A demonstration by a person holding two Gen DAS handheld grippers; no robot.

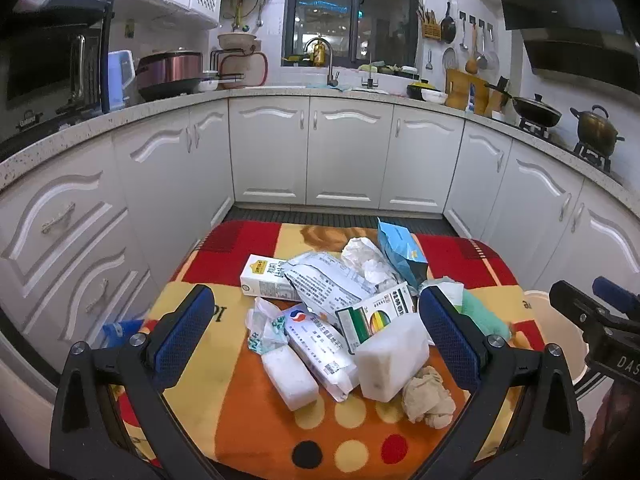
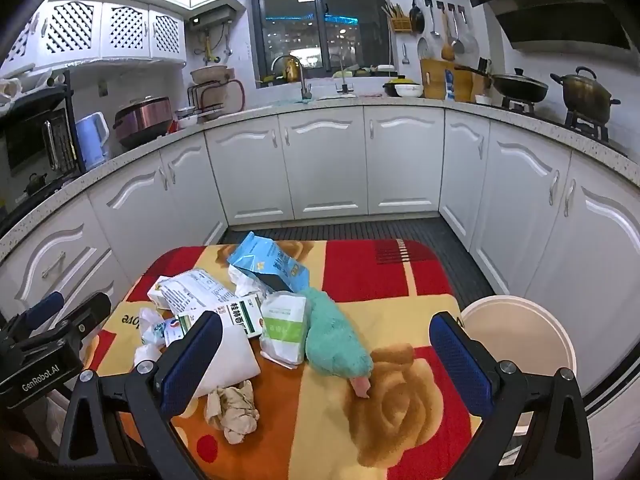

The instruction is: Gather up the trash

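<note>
A heap of trash lies on a small table under a red, orange and yellow blanket (image 1: 248, 424). In it are a milk carton (image 1: 262, 278), a printed white bag (image 1: 326, 280), a blue bag (image 1: 400, 246), a medicine box (image 1: 374, 316), a white block (image 1: 390, 360) and crumpled brown paper (image 1: 428, 400). My left gripper (image 1: 316, 294) hovers open above the heap, touching nothing. My right gripper (image 2: 326, 320) is open too, over a teal cloth (image 2: 336, 340) beside a green-and-white packet (image 2: 284, 328) and the crumpled paper (image 2: 234, 408).
A white bucket (image 2: 520, 332) stands on the floor off the table's right edge. White kitchen cabinets (image 2: 324, 164) under a stone counter surround the table on three sides. Pots sit on the stove (image 2: 584, 92) at the right, and dark floor lies beyond the table.
</note>
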